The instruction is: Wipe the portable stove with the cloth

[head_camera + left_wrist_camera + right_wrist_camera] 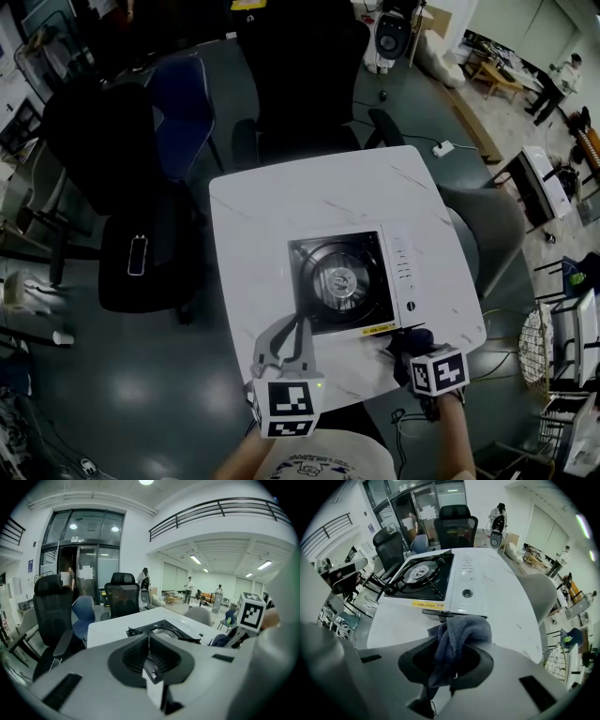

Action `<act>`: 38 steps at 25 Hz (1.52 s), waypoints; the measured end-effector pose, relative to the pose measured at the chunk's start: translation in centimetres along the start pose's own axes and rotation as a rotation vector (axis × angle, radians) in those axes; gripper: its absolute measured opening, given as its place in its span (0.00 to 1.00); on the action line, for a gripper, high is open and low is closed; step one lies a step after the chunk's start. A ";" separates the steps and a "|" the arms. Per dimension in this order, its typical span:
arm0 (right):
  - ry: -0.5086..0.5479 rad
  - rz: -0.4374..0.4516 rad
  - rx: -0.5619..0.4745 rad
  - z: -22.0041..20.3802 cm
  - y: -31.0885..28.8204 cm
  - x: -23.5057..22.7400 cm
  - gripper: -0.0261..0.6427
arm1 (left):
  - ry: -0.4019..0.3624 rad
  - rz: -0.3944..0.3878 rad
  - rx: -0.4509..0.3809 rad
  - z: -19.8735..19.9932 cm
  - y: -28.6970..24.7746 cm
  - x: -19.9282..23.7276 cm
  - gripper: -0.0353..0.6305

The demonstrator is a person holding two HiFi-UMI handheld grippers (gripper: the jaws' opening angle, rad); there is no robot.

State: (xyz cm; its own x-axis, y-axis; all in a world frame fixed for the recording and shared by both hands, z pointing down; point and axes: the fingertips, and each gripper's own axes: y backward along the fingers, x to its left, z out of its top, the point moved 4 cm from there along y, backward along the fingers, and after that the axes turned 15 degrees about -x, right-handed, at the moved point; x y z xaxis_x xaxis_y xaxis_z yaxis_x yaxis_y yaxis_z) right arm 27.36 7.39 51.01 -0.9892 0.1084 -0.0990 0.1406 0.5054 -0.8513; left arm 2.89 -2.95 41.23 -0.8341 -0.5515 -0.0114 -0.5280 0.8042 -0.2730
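The portable stove (342, 281) is white with a black burner well and sits on the near half of the white table (281, 202). A dark blue cloth (406, 342) hangs bunched in my right gripper (403, 351), just off the stove's front right corner. In the right gripper view the cloth (459, 637) droops between the jaws, and the stove (426, 576) lies straight ahead. My left gripper (297, 325) is shut on nothing and hovers at the stove's front left corner. Over its jaws, the left gripper view shows the stove (161, 631).
Black office chairs (122, 187) and a blue chair (183, 103) stand left of the table. Another black chair (300, 84) is behind it, and a grey chair (492, 225) is at its right edge. The table's front edge is right under both grippers.
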 end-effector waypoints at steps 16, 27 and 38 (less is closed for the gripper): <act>0.094 0.100 0.007 0.5 -6.0 9.1 0.15 | 0.030 0.065 0.022 -1.7 2.8 2.4 0.09; 0.167 0.115 0.035 0.6 -7.2 11.3 0.15 | 0.039 0.090 0.025 -2.3 4.3 3.5 0.09; 0.236 0.189 0.044 1.0 -8.1 15.9 0.15 | 0.054 0.118 0.025 -3.2 5.5 5.1 0.09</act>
State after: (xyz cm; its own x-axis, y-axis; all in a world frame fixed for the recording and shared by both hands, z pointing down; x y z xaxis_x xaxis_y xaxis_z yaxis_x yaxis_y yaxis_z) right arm 10.49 4.16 55.80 -0.9076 0.3958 -0.1397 0.3142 0.4199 -0.8515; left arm -4.82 -0.66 42.70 -0.8981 -0.4397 0.0067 -0.4217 0.8569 -0.2963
